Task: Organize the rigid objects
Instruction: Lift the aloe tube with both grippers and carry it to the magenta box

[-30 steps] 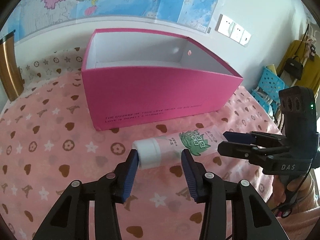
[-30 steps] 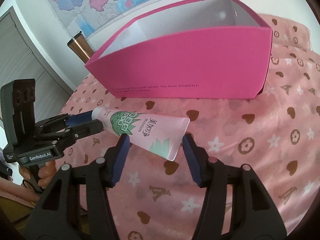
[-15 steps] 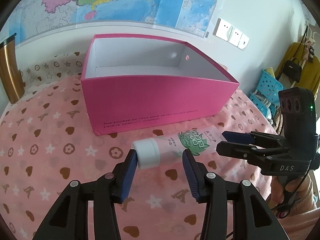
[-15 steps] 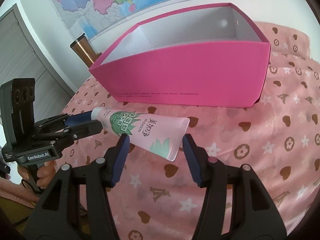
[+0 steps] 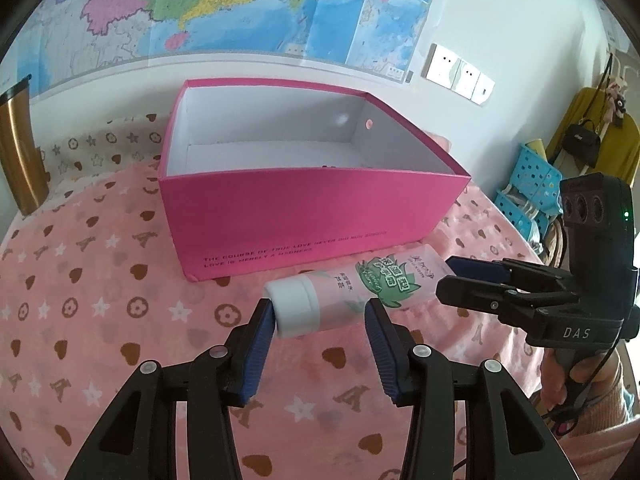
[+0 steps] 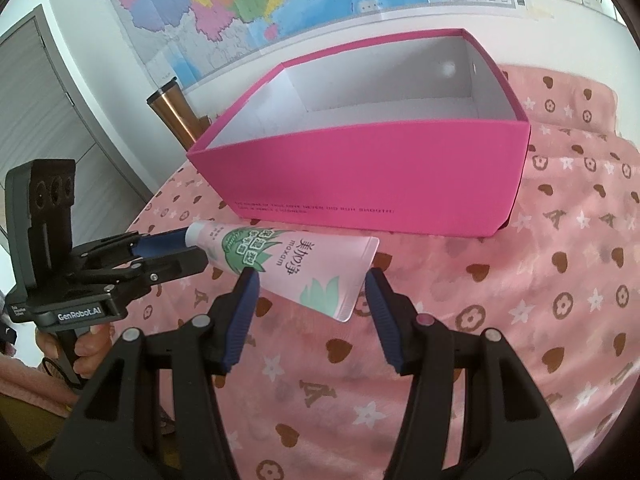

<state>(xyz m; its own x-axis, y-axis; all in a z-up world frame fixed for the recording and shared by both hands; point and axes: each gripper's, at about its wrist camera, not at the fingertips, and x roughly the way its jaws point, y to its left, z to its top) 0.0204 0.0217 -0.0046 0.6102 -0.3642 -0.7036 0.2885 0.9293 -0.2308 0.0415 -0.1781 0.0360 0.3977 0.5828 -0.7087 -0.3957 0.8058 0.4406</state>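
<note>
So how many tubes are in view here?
1. The pink tube is in front of the pink box, between both grippers. The box floor that shows is bare, but its near wall hides part of it.

Matt pink cardboard box, soft cloth

Bright, even daylight; sharp focus; fisheye-bent, dark-vignetted edges.

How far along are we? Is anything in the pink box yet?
Nothing looks boxed yet: the visible inside of the pink box is bare. In hand: the tube, cap end in the left gripper, crimped end in the right gripper, just in front of the box. Left: lift it over the near wall and release it inside.
</note>
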